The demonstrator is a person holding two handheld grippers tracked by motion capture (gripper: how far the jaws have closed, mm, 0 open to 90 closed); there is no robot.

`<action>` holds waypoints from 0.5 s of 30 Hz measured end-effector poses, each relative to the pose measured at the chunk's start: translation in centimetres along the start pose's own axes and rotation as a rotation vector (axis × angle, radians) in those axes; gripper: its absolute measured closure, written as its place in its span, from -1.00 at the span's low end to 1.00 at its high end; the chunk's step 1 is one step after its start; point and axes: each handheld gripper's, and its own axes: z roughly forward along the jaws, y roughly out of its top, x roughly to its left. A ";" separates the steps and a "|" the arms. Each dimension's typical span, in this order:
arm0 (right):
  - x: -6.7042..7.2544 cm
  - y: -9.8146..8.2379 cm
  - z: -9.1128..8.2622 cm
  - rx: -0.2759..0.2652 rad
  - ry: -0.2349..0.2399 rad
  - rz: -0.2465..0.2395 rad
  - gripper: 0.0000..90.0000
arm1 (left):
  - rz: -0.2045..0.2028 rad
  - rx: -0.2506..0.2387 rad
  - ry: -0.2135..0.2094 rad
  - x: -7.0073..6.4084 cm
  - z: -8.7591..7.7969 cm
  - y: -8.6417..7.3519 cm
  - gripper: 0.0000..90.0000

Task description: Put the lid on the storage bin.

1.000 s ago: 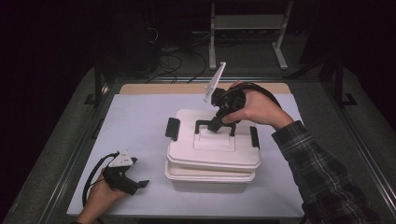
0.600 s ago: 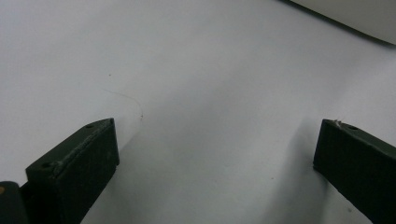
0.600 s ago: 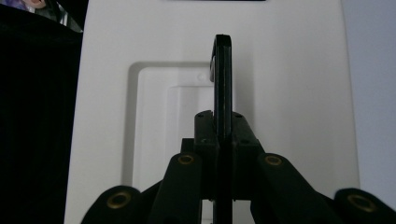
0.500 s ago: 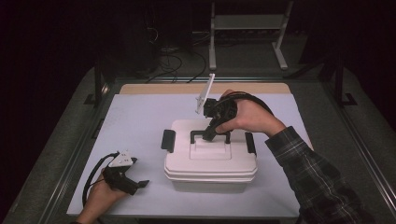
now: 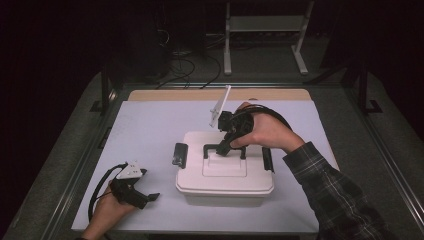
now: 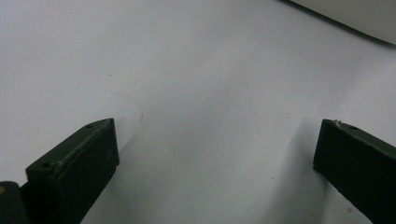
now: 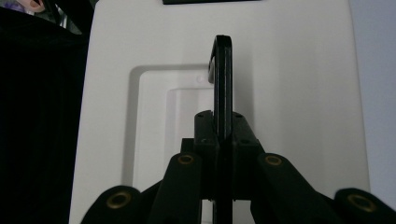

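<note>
right tongs [image 5: 223,149] are clamped tight on the upright black plastic carry handle [image 7: 222,79] of the white rectangular plastic storage box [image 5: 225,181], whose lid sits flat on it. left tongs [image 5: 150,197] lie near the front left corner of the pale grey tabletop [image 5: 150,130], their jaws spread wide with nothing between them. the box stands at the middle of the tabletop, well right of the left tongs, with a black side latch [image 5: 179,154] flipped outward at its left end.
</note>
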 end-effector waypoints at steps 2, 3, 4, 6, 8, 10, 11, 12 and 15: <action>0.1 -0.1 0.1 -0.010 -0.004 -0.002 0.87 | -0.002 -0.001 0.000 0.0 0.0 0.0 -1.00; 0.1 -0.1 0.1 -0.012 -0.002 -0.002 0.87 | -0.001 -0.001 0.000 0.0 0.0 0.0 -1.00; 0.2 -0.2 0.0 -0.011 -0.005 -0.001 0.86 | -0.001 -0.001 0.000 0.0 0.0 0.0 -1.00; 0.2 -0.2 0.1 -0.016 -0.006 -0.006 0.75 | -0.002 -0.001 0.000 0.0 0.0 0.0 -1.00; 0.3 -0.4 0.2 -0.026 -0.021 0.003 0.52 | -0.002 -0.001 0.000 0.0 0.0 0.0 -1.00; 0.4 -0.7 0.2 -0.032 -0.038 0.008 0.35 | -0.002 -0.001 0.000 0.0 0.0 0.0 -1.00; 0.5 -0.9 0.0 -0.046 -0.052 0.018 0.30 | -0.002 -0.001 0.000 0.0 0.0 0.0 -1.00; 0.6 -1.2 -0.3 -0.067 -0.056 0.026 0.17 | -0.001 -0.001 0.000 0.0 0.0 0.0 -1.00; 0.8 -1.8 -0.9 -0.099 -0.088 0.038 0.05 | -0.001 -0.001 0.000 0.0 0.0 0.0 -1.00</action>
